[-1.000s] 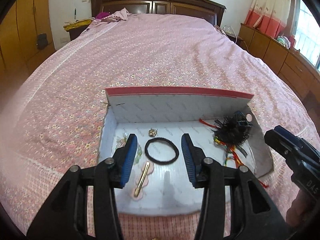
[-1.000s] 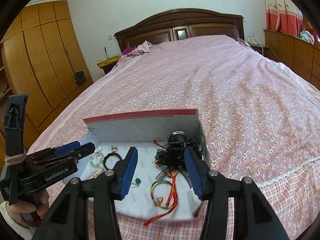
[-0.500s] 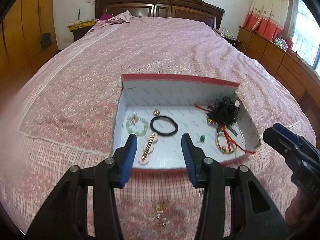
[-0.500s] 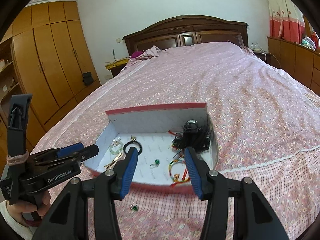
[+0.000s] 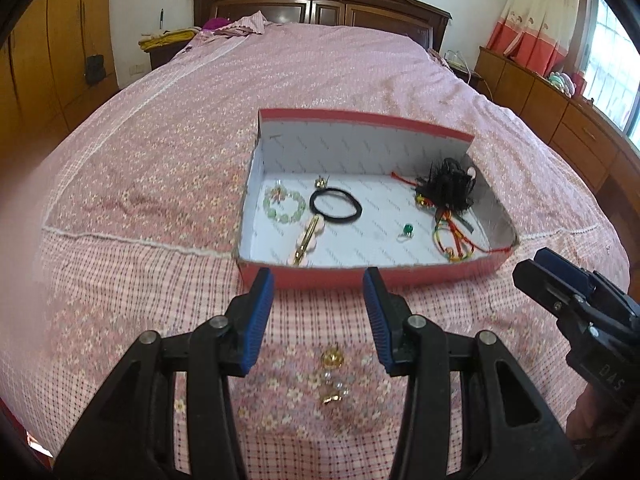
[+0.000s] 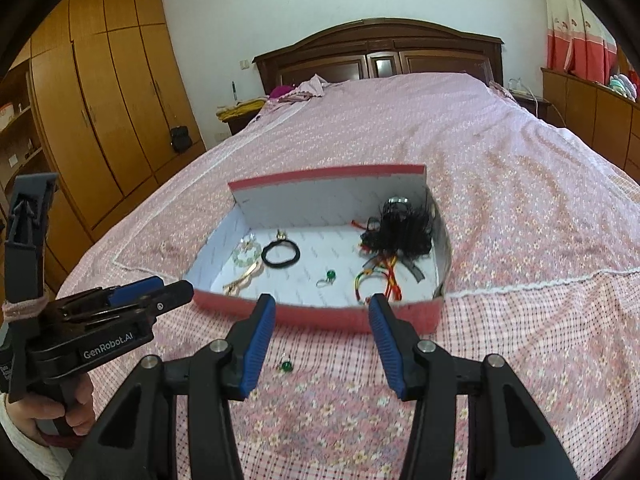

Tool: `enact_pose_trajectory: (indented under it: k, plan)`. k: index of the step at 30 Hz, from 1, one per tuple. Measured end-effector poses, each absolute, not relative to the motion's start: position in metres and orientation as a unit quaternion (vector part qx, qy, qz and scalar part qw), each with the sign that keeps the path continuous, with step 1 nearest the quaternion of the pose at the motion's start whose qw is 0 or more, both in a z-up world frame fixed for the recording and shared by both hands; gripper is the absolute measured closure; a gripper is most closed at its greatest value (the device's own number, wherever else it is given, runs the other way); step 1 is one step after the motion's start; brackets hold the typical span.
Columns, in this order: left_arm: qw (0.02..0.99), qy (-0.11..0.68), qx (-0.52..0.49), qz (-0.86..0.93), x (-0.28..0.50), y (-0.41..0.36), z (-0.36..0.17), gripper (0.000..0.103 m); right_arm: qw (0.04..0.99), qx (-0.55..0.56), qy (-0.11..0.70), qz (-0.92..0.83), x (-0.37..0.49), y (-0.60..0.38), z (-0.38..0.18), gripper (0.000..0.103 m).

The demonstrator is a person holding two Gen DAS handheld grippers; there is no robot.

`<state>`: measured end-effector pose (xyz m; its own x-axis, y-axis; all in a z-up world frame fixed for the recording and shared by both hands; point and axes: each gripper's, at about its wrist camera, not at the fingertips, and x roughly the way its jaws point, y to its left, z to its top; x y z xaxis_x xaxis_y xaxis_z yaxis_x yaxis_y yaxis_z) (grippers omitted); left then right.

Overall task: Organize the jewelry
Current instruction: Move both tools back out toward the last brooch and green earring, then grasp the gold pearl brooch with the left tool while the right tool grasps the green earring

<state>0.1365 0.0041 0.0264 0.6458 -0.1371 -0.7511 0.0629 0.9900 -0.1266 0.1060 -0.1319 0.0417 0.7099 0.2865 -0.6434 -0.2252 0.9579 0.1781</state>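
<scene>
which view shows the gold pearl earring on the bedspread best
The left wrist view: the gold and pearl earring lies sharp on the bedspread just below the open left gripper, in front of the red box. The right wrist view does not show it.

In the left wrist view, the black right gripper (image 5: 560, 280) at the right edge is cut off, its jaws unreadable. The small gold-and-pearl trinket (image 5: 332, 376) at lower centre is blurred. In the right wrist view, the shallow red cardboard box's (image 6: 320, 314) near wall hides the gold hair clip's (image 6: 240, 282) lower end.
</scene>
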Motion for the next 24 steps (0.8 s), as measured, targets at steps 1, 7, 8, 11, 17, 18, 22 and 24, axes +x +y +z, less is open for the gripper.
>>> enact_pose_trajectory:
  k: [1, 7, 8, 11, 17, 18, 22, 24]
  plan:
    - [0.905, 0.419, -0.044, -0.056, 0.135, 0.004, 0.024, 0.065, 0.922, 0.044, 0.357, 0.139, 0.106, -0.132, 0.040, 0.051]
    - [0.900, 0.431, -0.039, -0.059, 0.128, 0.005, 0.008, 0.065, 0.917, 0.041, 0.371, 0.142, 0.101, -0.127, 0.027, 0.051]
    - [0.899, 0.432, -0.038, -0.061, 0.127, 0.004, 0.005, 0.065, 0.916, 0.041, 0.374, 0.141, 0.101, -0.126, 0.025, 0.051]
    - [0.896, 0.439, -0.035, -0.065, 0.125, 0.003, -0.003, 0.065, 0.914, 0.043, 0.378, 0.140, 0.101, -0.127, 0.021, 0.051]
    - [0.887, 0.454, -0.035, -0.074, 0.125, 0.002, -0.021, 0.066, 0.911, 0.039, 0.386, 0.139, 0.099, -0.124, 0.013, 0.051]
    - [0.886, 0.456, -0.034, -0.075, 0.125, 0.001, -0.024, 0.066, 0.911, 0.038, 0.388, 0.139, 0.099, -0.123, 0.012, 0.051]
    - [0.882, 0.464, -0.031, -0.080, 0.124, -0.001, -0.033, 0.066, 0.910, 0.036, 0.389, 0.137, 0.098, -0.121, 0.009, 0.051]
    - [0.880, 0.466, -0.029, -0.082, 0.123, -0.003, -0.036, 0.066, 0.910, 0.036, 0.390, 0.137, 0.097, -0.120, 0.007, 0.051]
